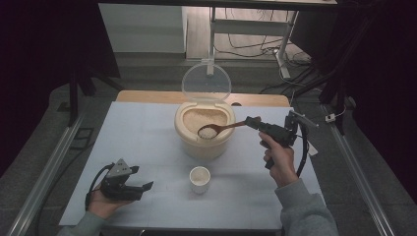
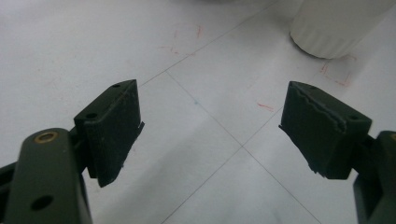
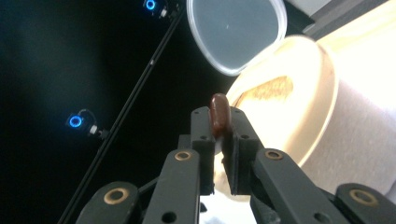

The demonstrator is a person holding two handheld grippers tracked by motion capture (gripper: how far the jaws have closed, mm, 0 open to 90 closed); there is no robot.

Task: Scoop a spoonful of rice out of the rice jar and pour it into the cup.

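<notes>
Holding a wooden spoon [image 1: 221, 130] by the end of its handle, right gripper [image 1: 253, 122] right of frame centre, jaws pressed together on the brown handle tip, seen end-on in the right gripper view [image 3: 220, 116]. Carries a heap of white rice in the bowl, hanging over the near rim of the cream rice container [image 1: 184, 135] at mid-frame, clear lid [image 1: 206, 81] standing open behind it. Judged as a scoop just lifted and not yet delivered. Sits below the container, toward bottom centre: a small white cup [image 1: 200, 179], already showing pale contents, level unclear. Probably left to do: carry the load down to the cup and tip it in. Rests at lower left on the white table [image 1: 137, 128], left gripper [image 1: 145, 187], jaws spread wide and empty, cup base at the upper right of its own view [image 2: 336, 28].
</notes>
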